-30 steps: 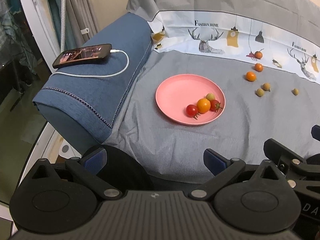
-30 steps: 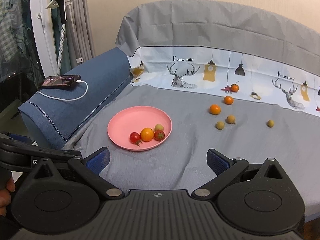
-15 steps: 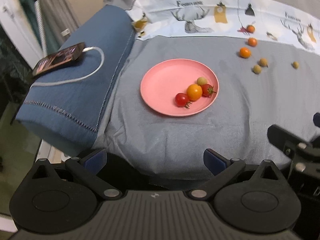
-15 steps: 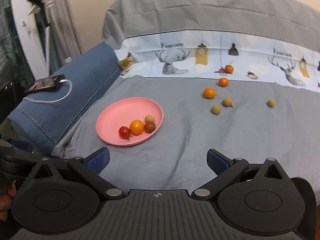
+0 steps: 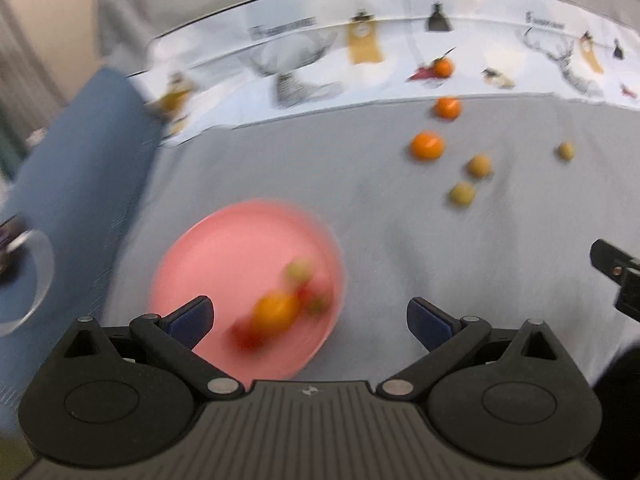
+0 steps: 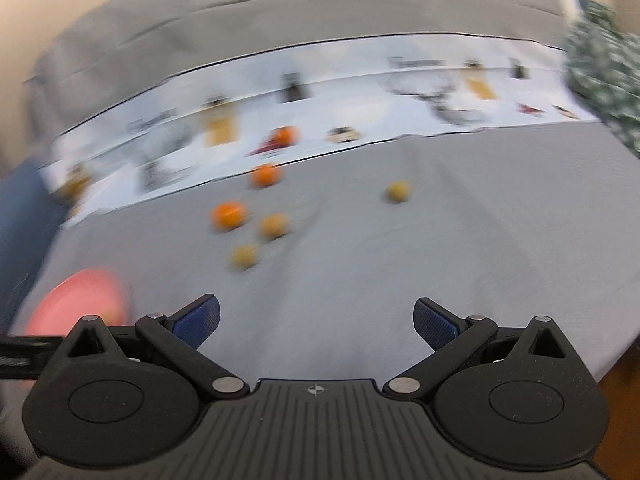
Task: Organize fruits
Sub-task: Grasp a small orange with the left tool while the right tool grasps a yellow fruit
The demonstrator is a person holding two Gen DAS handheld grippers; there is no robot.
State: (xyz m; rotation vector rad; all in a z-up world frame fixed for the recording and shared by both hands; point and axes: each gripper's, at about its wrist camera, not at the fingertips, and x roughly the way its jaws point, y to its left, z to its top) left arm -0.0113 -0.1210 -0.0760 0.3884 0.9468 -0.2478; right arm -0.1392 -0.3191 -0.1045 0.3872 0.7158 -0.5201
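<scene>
Both views are pretty blurry. Left gripper (image 5: pixel 310 318) has its fingers spread wide, holding nothing, right over the pink plate (image 5: pixel 224 256) with a few fruits on it. Right gripper (image 6: pixel 316 320) is wide apart and empty too; the loose fruits (image 6: pixel 229 216) sit on the grey cloth (image 6: pixel 440 248) around its 11 o'clock.

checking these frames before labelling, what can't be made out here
- Left wrist view: fruits on the pink plate smear together; motion blur hides their count and kind.
- Right wrist view: the plate is cut off behind the right gripper.
- Both views: the cloth's print lettering is blurred, unreadable.
</scene>
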